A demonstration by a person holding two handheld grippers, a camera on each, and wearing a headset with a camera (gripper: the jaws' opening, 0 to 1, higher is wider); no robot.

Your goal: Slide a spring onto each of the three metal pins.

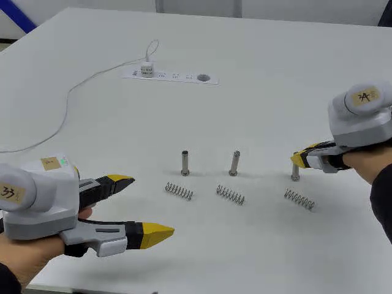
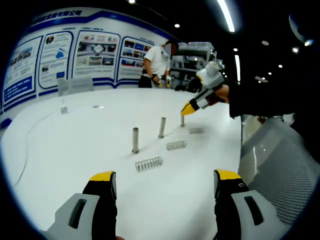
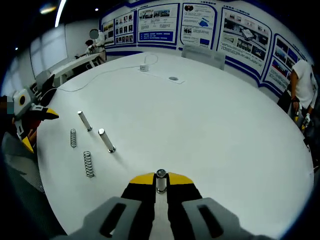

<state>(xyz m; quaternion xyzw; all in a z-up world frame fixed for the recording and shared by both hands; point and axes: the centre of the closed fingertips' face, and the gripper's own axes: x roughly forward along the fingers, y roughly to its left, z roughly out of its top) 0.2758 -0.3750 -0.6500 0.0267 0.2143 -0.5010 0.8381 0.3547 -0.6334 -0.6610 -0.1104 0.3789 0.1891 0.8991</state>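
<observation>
Starting nearest you, the left gripper (image 1: 138,205) hangs over the near left of the table (image 1: 257,263) with its jaws spread wide and nothing between them. Its left label (image 1: 12,193) reads 33. Ahead lie the left spring (image 1: 179,191), the middle spring (image 1: 230,195) and the right spring (image 1: 299,199), each flat on the surface just in front of its pin; none is threaded yet. The left pin (image 1: 185,163) and the middle pin (image 1: 234,163) stand upright and free. The right gripper (image 3: 161,179) is clamped around the right pin (image 3: 161,174); its right label (image 1: 367,96) looks like 34, though the second character is uncertain. The step in hand appears to be loading this pin. Keep it vertical with its head clear, take the right spring lightly across its coils near one end, and line its bore up over the pin head before lowering. Farther back, the power strip (image 1: 170,75) shows no legible marking, and the wall posters (image 3: 200,22) are too small to read.
</observation>
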